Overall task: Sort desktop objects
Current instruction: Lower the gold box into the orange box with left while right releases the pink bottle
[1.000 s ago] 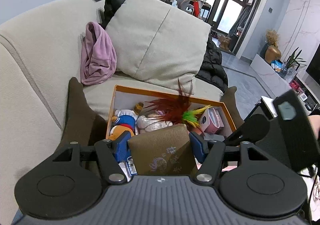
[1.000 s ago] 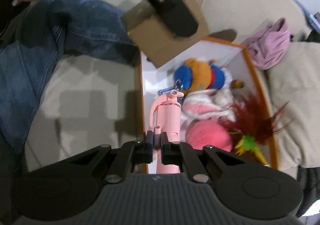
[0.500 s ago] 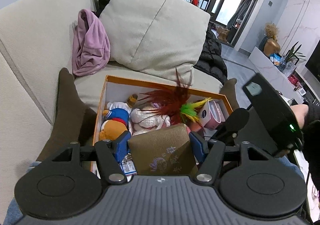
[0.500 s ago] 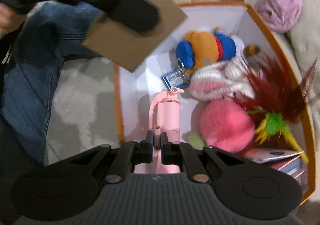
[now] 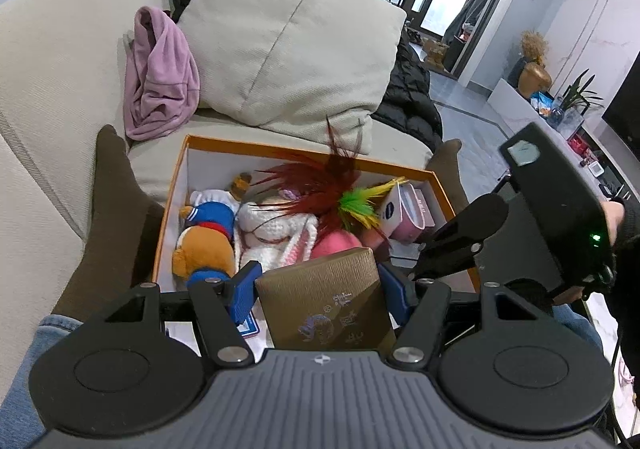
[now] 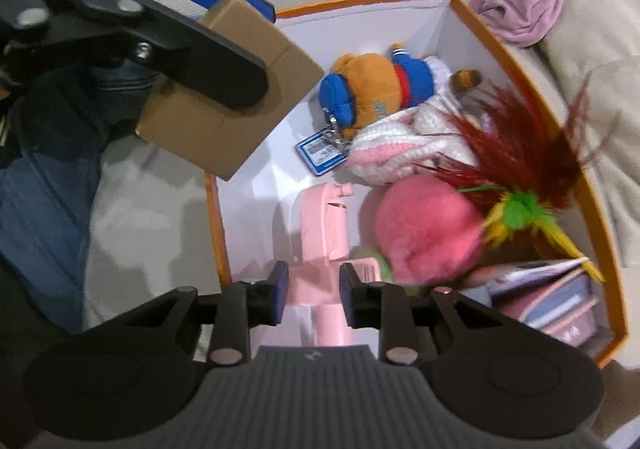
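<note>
An orange storage box [image 5: 304,151] with white walls [image 6: 360,3] sits on the sofa between a person's legs. It holds an orange plush with a blue cap [image 6: 380,85], a white and pink knitted toy [image 5: 276,229], a pink ball [image 6: 428,233] and a red feather toy [image 5: 320,185]. My left gripper [image 5: 320,281] is shut on a brown-gold carton [image 5: 328,301], held over the box's near corner. My right gripper [image 6: 314,289] points down into the box. Its jaws are opening around a pink handled gadget [image 6: 320,221] that lies on the box floor.
A beige cushion [image 5: 292,45], a purple cloth [image 5: 160,81] and a black jacket [image 5: 412,97] lie on the sofa behind the box. Brown-socked feet [image 5: 108,185] and jeans [image 6: 44,189] flank it. Pink booklets [image 6: 552,297] fill the box's right end.
The right gripper's pads, shut on the pink gadget before, have parted and the gadget now rests in the box. The left gripper with the carton has shifted slightly toward the box.
</note>
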`<state>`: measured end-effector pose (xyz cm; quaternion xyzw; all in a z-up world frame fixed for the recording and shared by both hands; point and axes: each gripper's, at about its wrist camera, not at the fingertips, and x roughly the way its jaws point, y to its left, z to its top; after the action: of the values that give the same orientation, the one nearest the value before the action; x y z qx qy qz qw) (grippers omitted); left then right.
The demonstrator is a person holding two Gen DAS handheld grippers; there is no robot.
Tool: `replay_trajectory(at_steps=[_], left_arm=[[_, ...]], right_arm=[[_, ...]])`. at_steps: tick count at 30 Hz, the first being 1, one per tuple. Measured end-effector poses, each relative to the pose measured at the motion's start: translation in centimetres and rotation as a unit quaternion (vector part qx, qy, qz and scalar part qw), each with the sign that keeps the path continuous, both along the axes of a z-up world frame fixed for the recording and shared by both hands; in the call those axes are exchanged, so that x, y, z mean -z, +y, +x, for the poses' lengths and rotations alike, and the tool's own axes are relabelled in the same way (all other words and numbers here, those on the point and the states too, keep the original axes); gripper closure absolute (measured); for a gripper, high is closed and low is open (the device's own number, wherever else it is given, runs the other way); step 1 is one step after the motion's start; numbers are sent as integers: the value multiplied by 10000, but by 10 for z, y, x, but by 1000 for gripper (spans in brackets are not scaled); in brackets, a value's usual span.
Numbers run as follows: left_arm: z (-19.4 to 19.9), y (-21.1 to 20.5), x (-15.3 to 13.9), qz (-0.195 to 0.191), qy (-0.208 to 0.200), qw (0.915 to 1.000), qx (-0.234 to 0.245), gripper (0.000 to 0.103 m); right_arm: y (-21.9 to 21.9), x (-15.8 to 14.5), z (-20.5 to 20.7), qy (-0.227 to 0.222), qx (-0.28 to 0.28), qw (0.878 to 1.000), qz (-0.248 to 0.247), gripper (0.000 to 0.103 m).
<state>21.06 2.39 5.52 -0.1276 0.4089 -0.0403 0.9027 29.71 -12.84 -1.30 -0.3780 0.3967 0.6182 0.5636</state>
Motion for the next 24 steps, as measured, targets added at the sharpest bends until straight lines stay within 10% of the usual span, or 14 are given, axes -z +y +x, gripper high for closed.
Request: replay_trajectory(at_steps=[10, 24], left_arm=[[6, -17, -2, -27, -17, 9998, 200, 29], [34, -59, 12, -165, 206, 9974, 667, 29]], right_arm=[[-69, -43, -7, -807, 1681, 9696, 1584, 65], [-153, -16, -5, -1147, 4946, 8050, 3068, 66]])
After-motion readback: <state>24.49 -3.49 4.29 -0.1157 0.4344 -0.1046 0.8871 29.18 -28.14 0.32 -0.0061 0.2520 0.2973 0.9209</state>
